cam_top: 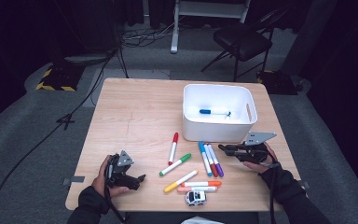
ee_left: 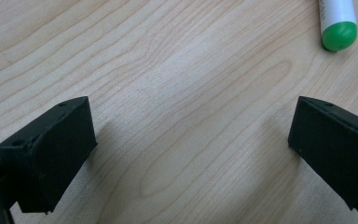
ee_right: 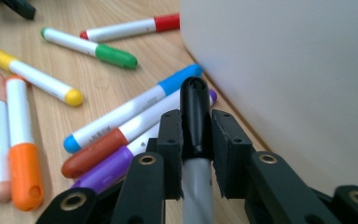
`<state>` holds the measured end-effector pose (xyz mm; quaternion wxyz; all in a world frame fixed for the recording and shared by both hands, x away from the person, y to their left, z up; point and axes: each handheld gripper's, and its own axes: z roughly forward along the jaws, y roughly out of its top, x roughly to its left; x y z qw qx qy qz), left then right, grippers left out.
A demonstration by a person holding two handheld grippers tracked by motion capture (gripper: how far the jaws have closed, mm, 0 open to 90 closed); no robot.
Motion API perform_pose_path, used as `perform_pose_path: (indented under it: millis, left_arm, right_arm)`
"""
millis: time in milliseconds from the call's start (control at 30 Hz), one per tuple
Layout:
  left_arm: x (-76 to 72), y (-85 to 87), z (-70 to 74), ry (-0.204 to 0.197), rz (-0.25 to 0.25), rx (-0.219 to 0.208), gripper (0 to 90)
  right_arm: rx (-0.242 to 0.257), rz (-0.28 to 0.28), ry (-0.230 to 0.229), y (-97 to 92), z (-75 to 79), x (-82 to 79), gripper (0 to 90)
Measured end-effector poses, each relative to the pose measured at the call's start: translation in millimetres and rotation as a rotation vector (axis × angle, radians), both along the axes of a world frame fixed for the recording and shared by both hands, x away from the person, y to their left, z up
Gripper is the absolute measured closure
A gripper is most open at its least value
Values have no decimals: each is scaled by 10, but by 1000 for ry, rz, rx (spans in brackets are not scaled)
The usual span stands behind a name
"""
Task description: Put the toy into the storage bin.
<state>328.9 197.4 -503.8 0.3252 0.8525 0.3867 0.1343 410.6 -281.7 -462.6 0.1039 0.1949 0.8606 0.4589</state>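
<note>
The worktop (cam_top: 135, 116) carries a white bin (cam_top: 217, 128) already holding one blue marker (cam_top: 213, 111). The right gripper (ee_right: 195, 126) pinches a black marker (ee_right: 195, 100) just beside the bin wall; likely next: lift over the rim and release. The left gripper (ee_left: 191, 140) rests spread, empty

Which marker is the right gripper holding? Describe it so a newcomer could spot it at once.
Start at the white bin. Beside its front right corner the right gripper is shut on a marker. It alone has a black cap and grey barrel and is off the table; the others are coloured.
</note>
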Motion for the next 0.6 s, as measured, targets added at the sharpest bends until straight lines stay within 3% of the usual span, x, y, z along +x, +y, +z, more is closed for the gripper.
perform_pose_path:
  millis: [200,600]
  left_arm:
    - [2,2,3,3,-4,1,9]
    - [3,2,2,6,-5,0,9]
  right_arm:
    - [57,-8,-24,-97,159,-28,750]
    - [91,3,-92,-155,537,-119,751]
